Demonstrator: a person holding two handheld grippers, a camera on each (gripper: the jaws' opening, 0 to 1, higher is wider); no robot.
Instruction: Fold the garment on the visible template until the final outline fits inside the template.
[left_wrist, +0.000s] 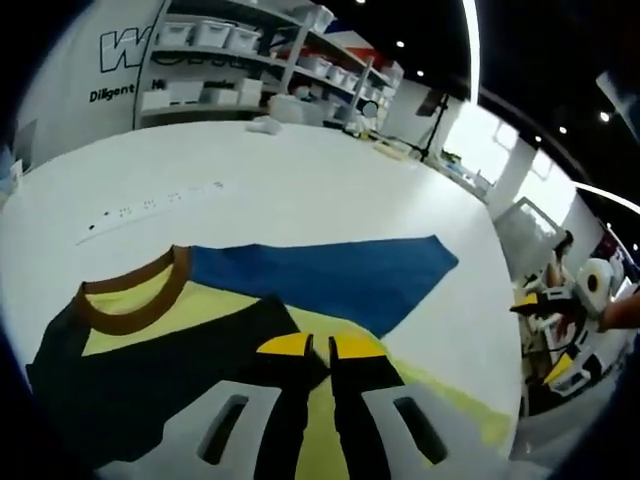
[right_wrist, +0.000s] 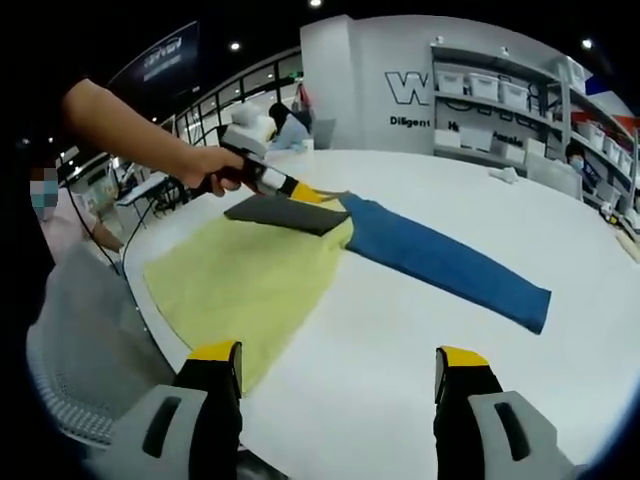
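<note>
Across the lower half of the left gripper view, a garment (left_wrist: 300, 300) lies flat on a white tabletop (left_wrist: 300, 180): a shirt with a pale yellow body, a brown ribbed collar (left_wrist: 135, 295) at lower left, a black sleeve (left_wrist: 130, 380) folded over the body, and a blue sleeve (left_wrist: 340, 275) stretched toward the right of the frame. At bottom centre the left tool (left_wrist: 318, 348) has its yellow-tipped jaws brought nearly together, pinching the edge of the black sleeve where it overlies the yellow cloth. Shelving with white bins (left_wrist: 250, 50) stands at the top of that frame, and a row of small dark marks (left_wrist: 150, 205) runs along the tabletop at upper left. From the right gripper view, the same shirt (right_wrist: 250, 275) occupies the centre of the frame, yellow body toward the left, blue sleeve (right_wrist: 450, 265) running to the right, black flap (right_wrist: 285, 213) lifted slightly at upper centre. A person's hand (right_wrist: 215, 170) at upper left holds the left tool (right_wrist: 310, 195), its yellow tip at the black flap. The right tool (right_wrist: 340, 370) rises from the bottom of the frame with jaws spread wide apart, holding nothing, above bare tabletop (right_wrist: 400, 340) just beside the near hem of the yellow body. No template outline can be made out under the garment.
</note>
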